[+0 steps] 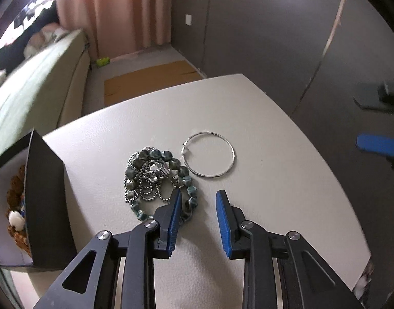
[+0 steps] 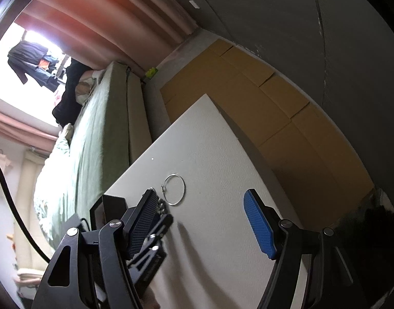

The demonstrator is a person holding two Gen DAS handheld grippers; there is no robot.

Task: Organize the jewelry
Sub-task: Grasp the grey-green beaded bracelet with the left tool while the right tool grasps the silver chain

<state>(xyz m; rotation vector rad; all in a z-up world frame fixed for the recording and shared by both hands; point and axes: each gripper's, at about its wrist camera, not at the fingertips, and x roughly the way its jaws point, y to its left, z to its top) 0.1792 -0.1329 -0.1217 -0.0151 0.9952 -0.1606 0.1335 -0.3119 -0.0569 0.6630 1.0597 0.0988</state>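
Note:
A green bead bracelet (image 1: pixel 135 164) lies tangled with a silver ball chain (image 1: pixel 148 188) on the white table (image 1: pixel 261 134). A thin silver hoop (image 1: pixel 208 154) lies just right of them; it also shows in the right wrist view (image 2: pixel 174 189). My left gripper (image 1: pixel 199 195) is open and empty, its left finger over the bracelet's near edge. A black box (image 1: pixel 42 200) at the left holds brown beads (image 1: pixel 15 188). My right gripper (image 2: pixel 200 198) is open and empty, held above the table; its blue pad shows in the left wrist view (image 1: pixel 377 145).
A green bed (image 1: pixel 29 90) stands beyond the table's left side. Flat cardboard (image 1: pixel 150 79) lies on the floor by the grey wall (image 1: pixel 261 25). The table's far edge and right edge are close to the jewelry.

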